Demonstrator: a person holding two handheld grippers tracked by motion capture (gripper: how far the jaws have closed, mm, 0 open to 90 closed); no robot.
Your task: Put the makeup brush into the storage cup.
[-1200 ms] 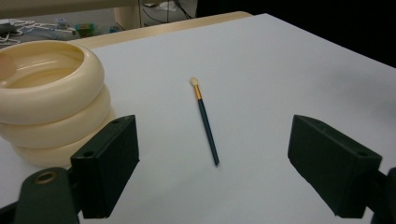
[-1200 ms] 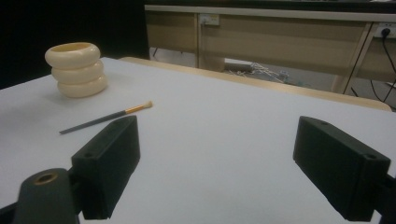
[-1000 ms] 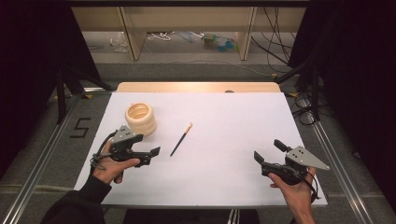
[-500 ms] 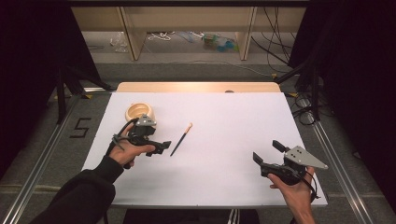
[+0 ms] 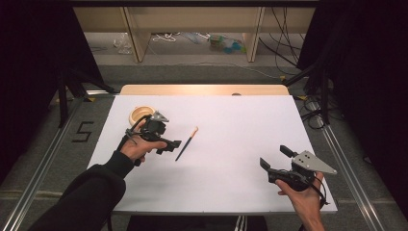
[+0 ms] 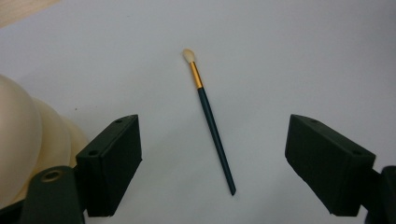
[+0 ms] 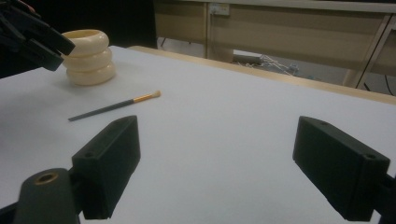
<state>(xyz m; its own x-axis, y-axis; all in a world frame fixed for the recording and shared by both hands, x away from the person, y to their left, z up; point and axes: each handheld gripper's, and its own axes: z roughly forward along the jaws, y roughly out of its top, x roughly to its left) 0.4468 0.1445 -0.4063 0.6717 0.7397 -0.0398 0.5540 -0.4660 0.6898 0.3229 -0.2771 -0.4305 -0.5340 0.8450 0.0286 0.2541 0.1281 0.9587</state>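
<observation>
Dark-green handled brush (image 6: pixel 212 126) lies flat on the white bench (image 5: pixel 240 125), toward its left edge, straight ahead between my spread left tongs (image 5: pixel 169 144), handle end nearest; my right tongs (image 5: pixel 275 159), also spread, sit well apart.

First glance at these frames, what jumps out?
A thin dark brush with a gold ferrule lies alone on the white table. The left gripper hovers right beside it, jaws wide, with a ribbed cream holder just behind. The right gripper waits open, near the table's right front.
</observation>
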